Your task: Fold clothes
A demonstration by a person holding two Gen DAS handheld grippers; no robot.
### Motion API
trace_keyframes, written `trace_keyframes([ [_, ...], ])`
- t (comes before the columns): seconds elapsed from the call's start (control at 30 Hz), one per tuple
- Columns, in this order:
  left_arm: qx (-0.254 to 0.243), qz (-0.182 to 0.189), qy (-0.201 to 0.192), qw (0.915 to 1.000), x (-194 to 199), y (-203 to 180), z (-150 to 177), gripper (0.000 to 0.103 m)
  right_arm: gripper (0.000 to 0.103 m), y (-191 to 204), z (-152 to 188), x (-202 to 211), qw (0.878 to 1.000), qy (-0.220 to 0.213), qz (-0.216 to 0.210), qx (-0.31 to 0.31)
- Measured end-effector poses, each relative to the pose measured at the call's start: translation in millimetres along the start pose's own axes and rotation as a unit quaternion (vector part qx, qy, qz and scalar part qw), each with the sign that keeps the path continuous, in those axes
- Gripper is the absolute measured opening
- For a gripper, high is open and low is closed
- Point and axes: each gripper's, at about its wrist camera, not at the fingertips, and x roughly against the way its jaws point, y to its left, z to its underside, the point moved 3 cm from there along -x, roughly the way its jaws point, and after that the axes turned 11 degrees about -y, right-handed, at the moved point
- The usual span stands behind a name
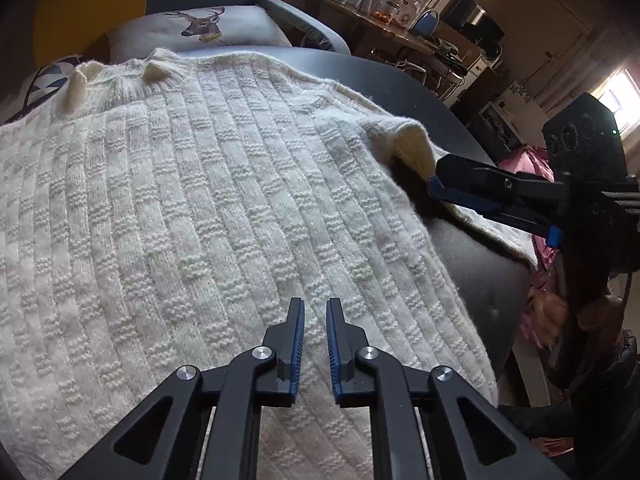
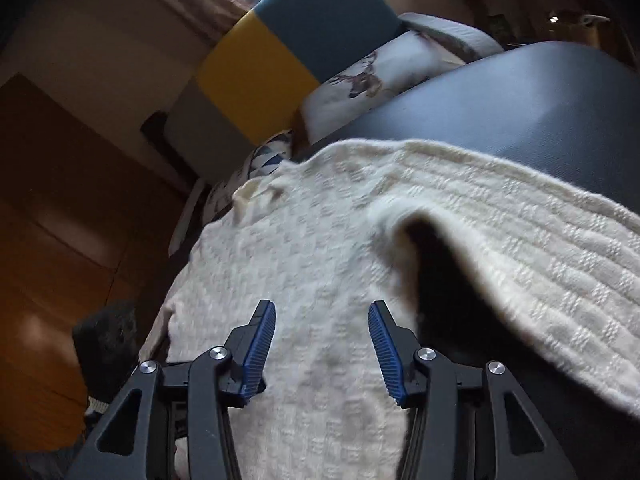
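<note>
One cream knitted sweater (image 1: 208,200) lies spread over the dark desk (image 1: 472,248). Above its near hem, left claw (image 1: 315,312) hovers slightly parted, gripping nothing. Far right, right claw (image 1: 434,182), spread in its own view, nears the raised sleeve (image 1: 408,144).

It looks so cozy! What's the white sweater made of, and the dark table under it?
The sweater looks like chunky knitted wool or acrylic yarn: fuzzy, with raised stitch blocks. The table seems covered in smooth dark leather or vinyl, given its faint sheen and fine grain; which one is unclear.
</note>
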Motion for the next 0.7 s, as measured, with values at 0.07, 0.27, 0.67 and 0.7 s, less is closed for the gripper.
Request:
trace_keyframes([
  [0.07,-0.004,-0.005,0.004,1.0000,-4.3,1.9,5.8,0.010,0.051,-0.2,14.1,-16.5,0.999,0.032,0.030,0.014],
  [0.27,-0.003,0.018,-0.015,0.9997,12.8,2.7,-10.2,0.010,0.037,-18.6,25.8,-28.3,0.996,0.040,0.084,0.013],
  [0.67,-0.088,0.017,-0.063,0.9940,-33.1,-44.7,-150.5,0.010,0.037,-106.8,-0.2,176.9,0.951,-0.115,0.280,-0.058],
  [0.7,-0.097,0.017,-0.058,0.9935,-41.8,-50.5,-154.8,0.010,0.037,-119.0,1.4,194.4,0.942,-0.120,0.307,-0.067],
])
